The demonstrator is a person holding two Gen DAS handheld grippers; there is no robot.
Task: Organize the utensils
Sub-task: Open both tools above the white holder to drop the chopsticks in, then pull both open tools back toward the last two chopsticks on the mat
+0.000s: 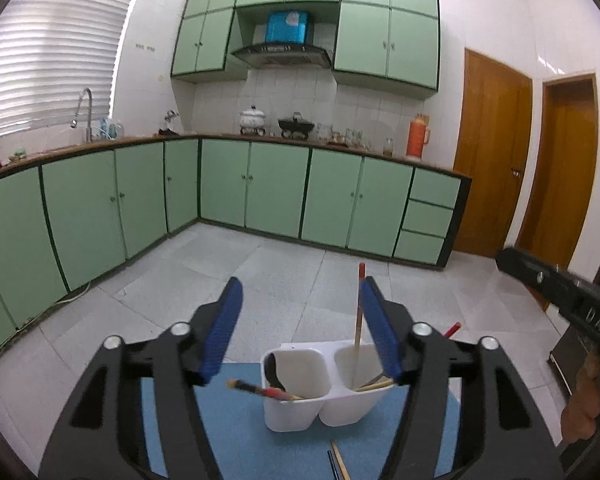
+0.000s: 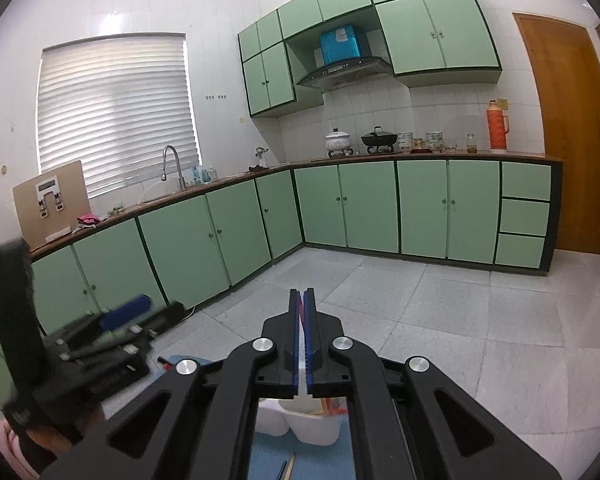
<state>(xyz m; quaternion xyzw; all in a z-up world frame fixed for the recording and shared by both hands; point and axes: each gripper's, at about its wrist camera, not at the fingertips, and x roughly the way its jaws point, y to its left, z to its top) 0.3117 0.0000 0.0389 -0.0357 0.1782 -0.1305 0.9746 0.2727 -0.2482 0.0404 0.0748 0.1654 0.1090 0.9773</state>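
A white two-compartment holder [image 1: 320, 396] stands on a blue mat [image 1: 240, 432]. Its left cup holds a black spoon [image 1: 274, 372] and a red-tipped chopstick [image 1: 260, 389] that leans out leftward. Its right cup holds wooden chopsticks with red tips [image 1: 358, 320]. My left gripper [image 1: 300, 328] is open and empty, raised above and just before the holder. More chopsticks [image 1: 338, 462] lie on the mat in front. My right gripper [image 2: 303, 312] is shut, with a thin red sliver between its blue pads; what it holds I cannot tell. The holder shows below it [image 2: 300, 420].
The mat sits on a small table above a grey tiled floor [image 1: 260, 272]. Green cabinets [image 1: 260, 192] line the far walls. The right gripper's body [image 1: 560, 292] is at the right edge. The left gripper [image 2: 80, 340] appears blurred at the left of the right wrist view.
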